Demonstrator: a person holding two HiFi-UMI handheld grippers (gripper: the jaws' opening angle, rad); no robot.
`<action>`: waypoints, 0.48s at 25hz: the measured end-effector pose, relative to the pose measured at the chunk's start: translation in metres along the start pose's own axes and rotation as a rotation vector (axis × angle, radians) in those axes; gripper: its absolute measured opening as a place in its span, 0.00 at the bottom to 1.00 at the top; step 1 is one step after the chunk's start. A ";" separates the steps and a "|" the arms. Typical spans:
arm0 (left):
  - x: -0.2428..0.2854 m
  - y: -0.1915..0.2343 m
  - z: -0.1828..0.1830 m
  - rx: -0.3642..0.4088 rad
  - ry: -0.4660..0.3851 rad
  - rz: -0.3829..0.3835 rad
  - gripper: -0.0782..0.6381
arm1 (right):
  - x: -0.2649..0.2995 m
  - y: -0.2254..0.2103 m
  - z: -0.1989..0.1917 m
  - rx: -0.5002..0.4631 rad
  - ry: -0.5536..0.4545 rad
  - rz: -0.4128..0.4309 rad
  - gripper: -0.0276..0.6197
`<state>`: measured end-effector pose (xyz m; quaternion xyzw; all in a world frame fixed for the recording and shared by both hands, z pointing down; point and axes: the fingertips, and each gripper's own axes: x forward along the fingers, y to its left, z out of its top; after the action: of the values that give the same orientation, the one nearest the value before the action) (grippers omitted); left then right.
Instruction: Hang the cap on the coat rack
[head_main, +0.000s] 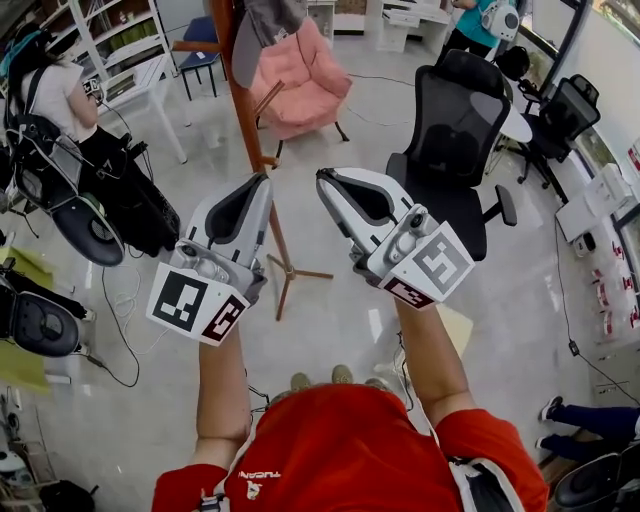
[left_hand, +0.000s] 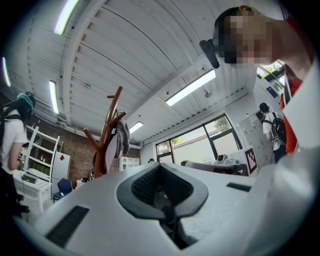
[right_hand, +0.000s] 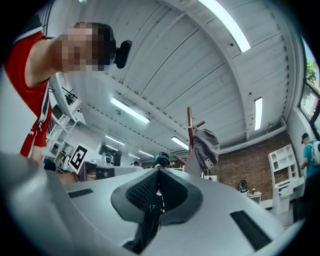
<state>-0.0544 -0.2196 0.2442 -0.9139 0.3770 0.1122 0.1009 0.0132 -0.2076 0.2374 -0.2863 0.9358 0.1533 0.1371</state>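
A grey cap (head_main: 266, 24) hangs at the top of the brown wooden coat rack (head_main: 243, 100), whose feet (head_main: 291, 274) stand on the glossy floor. In the left gripper view the cap (left_hand: 121, 138) hangs on the rack (left_hand: 107, 131), apart from my gripper. The right gripper view shows the same cap (right_hand: 206, 148) on the pole (right_hand: 189, 126). My left gripper (head_main: 262, 179) and right gripper (head_main: 322, 177) are held up side by side in front of the rack. Both are shut with nothing between their pads (left_hand: 148, 183) (right_hand: 145, 188).
A black office chair (head_main: 455, 140) stands right of the rack and a pink armchair (head_main: 300, 75) behind it. White shelves (head_main: 110, 40), a seated person (head_main: 50, 90) and black gear (head_main: 95, 225) fill the left. Cables (head_main: 120, 330) lie on the floor.
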 end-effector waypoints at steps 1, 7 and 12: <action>-0.001 0.001 0.000 0.001 0.001 0.003 0.12 | 0.000 0.000 -0.001 0.003 0.000 0.001 0.08; -0.004 0.006 0.001 0.003 -0.003 0.014 0.12 | 0.003 0.000 -0.003 0.007 -0.003 0.011 0.08; -0.004 0.004 0.002 0.000 -0.005 0.012 0.12 | 0.001 -0.003 -0.002 0.022 -0.010 0.010 0.08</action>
<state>-0.0600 -0.2191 0.2431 -0.9114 0.3820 0.1152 0.1012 0.0141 -0.2109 0.2383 -0.2792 0.9382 0.1452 0.1439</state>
